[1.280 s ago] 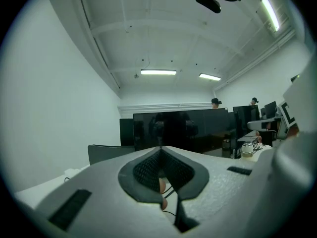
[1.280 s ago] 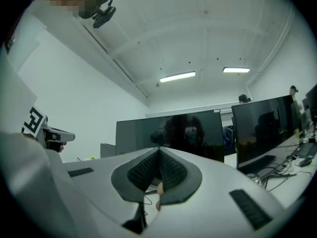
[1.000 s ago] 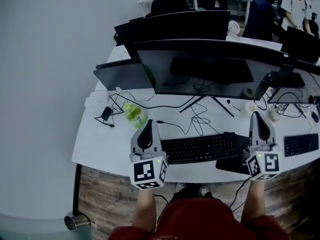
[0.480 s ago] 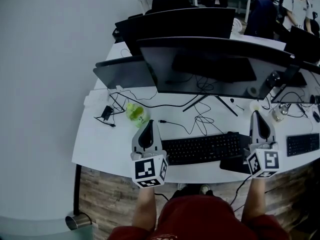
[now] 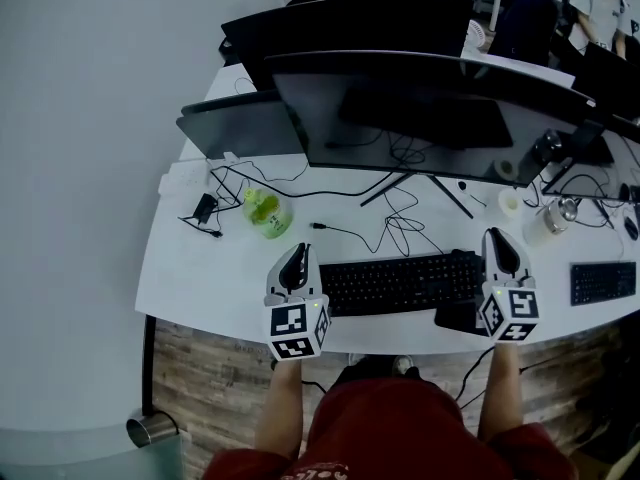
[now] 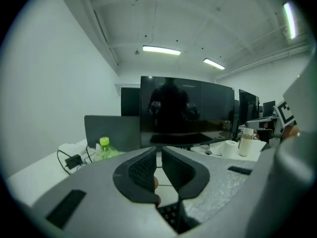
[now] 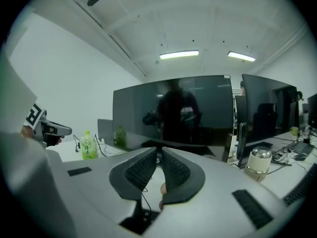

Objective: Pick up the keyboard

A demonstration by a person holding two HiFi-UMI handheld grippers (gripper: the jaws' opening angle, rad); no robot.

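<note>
The black keyboard (image 5: 400,283) lies flat near the front edge of the white desk (image 5: 200,278). My left gripper (image 5: 299,252) hangs just off its left end, jaws shut and empty. Just off the keyboard's right end is my right gripper (image 5: 497,234). Its jaws have just been opening by a sliver, but the tips still look together, with nothing between them. In the left gripper view the gripper (image 6: 159,150) points at the monitor, and a few keyboard keys (image 6: 171,215) show below its jaws. The right gripper (image 7: 159,151) also faces the monitor.
A wide dark monitor (image 5: 400,118) and loose cables (image 5: 400,230) lie behind the keyboard. A green bottle (image 5: 265,211) and a charger (image 5: 203,208) sit at the back left. A black pad (image 5: 458,318) lies under the keyboard's right end. A second keyboard (image 5: 603,281) is at far right.
Both grippers have come down toward the desk and now sit low at the two ends of the keyboard. The keyboard has not moved.
</note>
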